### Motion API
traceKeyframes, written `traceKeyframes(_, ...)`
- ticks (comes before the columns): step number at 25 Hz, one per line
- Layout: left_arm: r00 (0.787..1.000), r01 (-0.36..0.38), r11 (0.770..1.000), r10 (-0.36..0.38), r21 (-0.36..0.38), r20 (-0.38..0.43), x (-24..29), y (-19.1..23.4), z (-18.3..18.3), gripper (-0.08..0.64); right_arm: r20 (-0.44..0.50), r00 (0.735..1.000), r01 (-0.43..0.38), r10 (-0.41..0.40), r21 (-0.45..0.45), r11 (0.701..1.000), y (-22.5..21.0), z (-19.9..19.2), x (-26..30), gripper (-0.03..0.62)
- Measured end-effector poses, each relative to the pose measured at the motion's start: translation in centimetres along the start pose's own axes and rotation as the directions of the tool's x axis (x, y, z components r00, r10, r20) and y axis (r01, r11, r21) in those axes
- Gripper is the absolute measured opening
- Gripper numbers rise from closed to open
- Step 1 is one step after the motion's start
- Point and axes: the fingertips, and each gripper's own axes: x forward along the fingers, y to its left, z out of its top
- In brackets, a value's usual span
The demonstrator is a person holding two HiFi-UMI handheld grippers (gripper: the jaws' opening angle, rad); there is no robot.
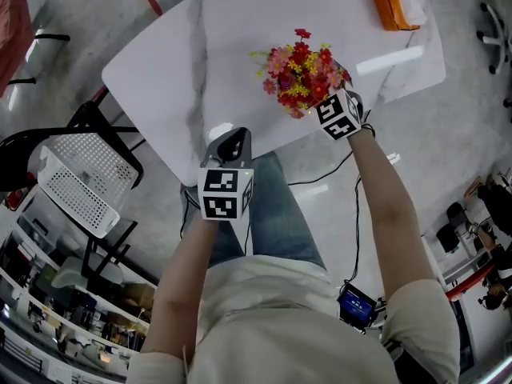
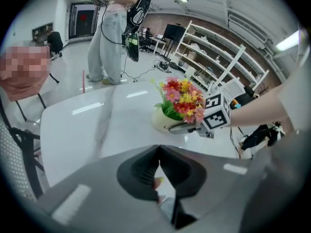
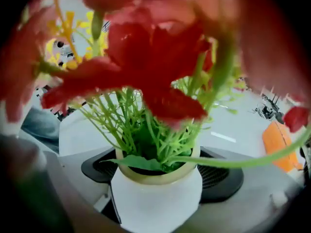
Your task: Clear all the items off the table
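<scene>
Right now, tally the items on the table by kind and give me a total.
potted flowers: 1
orange box: 1
Total: 2
</scene>
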Motion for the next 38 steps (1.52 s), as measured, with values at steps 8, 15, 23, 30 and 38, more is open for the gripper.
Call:
traceKeyframes(8, 1.0, 0.003, 1.0, -0.003, -0.009, -0.022, 0.5, 0.3, -0.9, 0.009, -0.004, 1.0, 0.005, -0.005, -0.042, 0.999, -0.1, 0.2, 1.5, 0.509)
traceKeyframes(15, 1.0, -0.005, 1.0, 0.005, -0.019, -0.027, 0.5, 1.2, -1.3, 0.009, 0.006, 1.0, 0.012, -0.011, -0.039, 0.999, 0.0, 0.3, 1.6, 0.511)
traceKeyframes(23, 1.0, -0.002, 1.0, 0.002, -0.023, -0.017, 0.4, 0.8, -1.1, 0.009, -0.021, 0.998, 0.062, -0.062, 0.008, 0.998, 0.1, 0.2, 1.5, 0.517)
traceKeyframes(30, 1.0, 0.004, 1.0, -0.004, -0.009, -0.002, -0.3, 0.2, -0.8, 0.009, -0.045, 0.996, 0.078, -0.077, 0.018, 0.997, 1.7, -0.1, 0.7, 0.517)
traceKeyframes(38, 1.0, 0.004, 1.0, -0.004, 0.004, 0.017, -1.5, 0.0, -1.0, 0.009, -0.051, 0.993, 0.113, -0.11, 0.054, 0.992, 2.7, -0.3, -1.3, 0.517)
